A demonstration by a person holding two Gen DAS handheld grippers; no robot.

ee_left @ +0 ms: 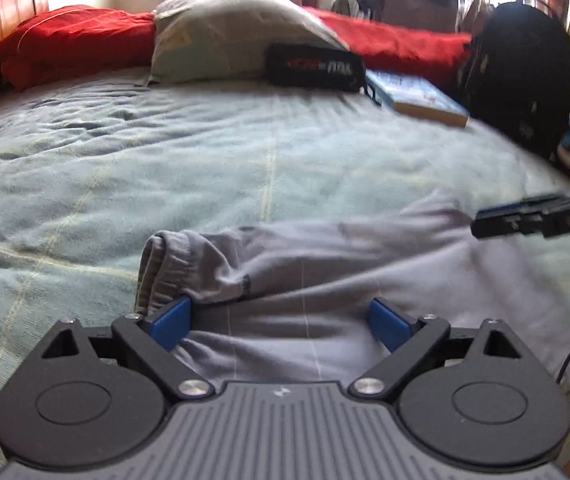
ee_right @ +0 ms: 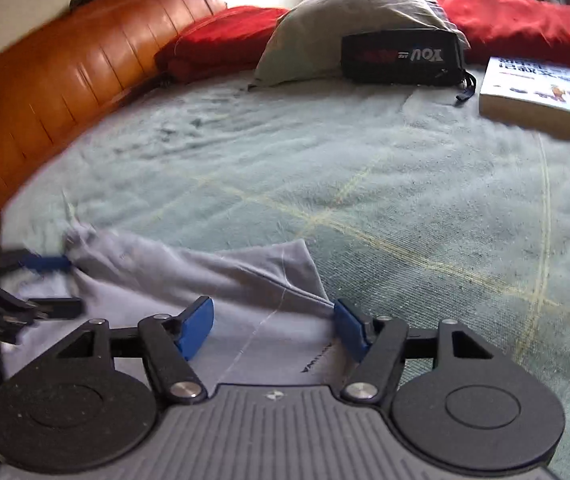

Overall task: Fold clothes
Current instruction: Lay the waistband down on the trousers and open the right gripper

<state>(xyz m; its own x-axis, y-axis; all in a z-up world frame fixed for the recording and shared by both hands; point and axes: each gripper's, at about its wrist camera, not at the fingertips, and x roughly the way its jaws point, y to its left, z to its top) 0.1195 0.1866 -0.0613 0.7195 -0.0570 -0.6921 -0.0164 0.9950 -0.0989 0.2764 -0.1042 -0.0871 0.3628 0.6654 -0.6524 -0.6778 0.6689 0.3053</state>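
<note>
Garment: grey trousers (ee_left: 325, 272) lie flat across the near part of the bed, elastic waistband (ee_left: 173, 264) bunched toward my left, the cloth running off to my right.
My left tongs (ee_left: 281, 320): released, blue pads (ee_left: 173, 320) spread wide, sitting low over the trousers just beside the waistband; one pad touches the gathered edge, nothing is pinched between them.
My right tongs (ee_right: 273, 324): also released, pads well apart, over the grey cloth near a folded-over corner (ee_right: 301, 264); small dark print shows on the fabric between the fingers.
Each from the other: the right tongs appear blurred at the right edge of the left view; the left tongs appear blurred at the left edge of the right view.
Bed cover (ee_left: 165, 152): pale blue-green blanket with thin yellow lines.
Far end: grey pillow (ee_left: 229, 28), red bedding (ee_left: 69, 36), black pouch (ee_left: 317, 66) leaning on the pillow, a book (ee_right: 541, 92) just beside it, a black backpack (ee_left: 525, 76).
Side: orange wooden headboard (ee_right: 45, 96).
</note>
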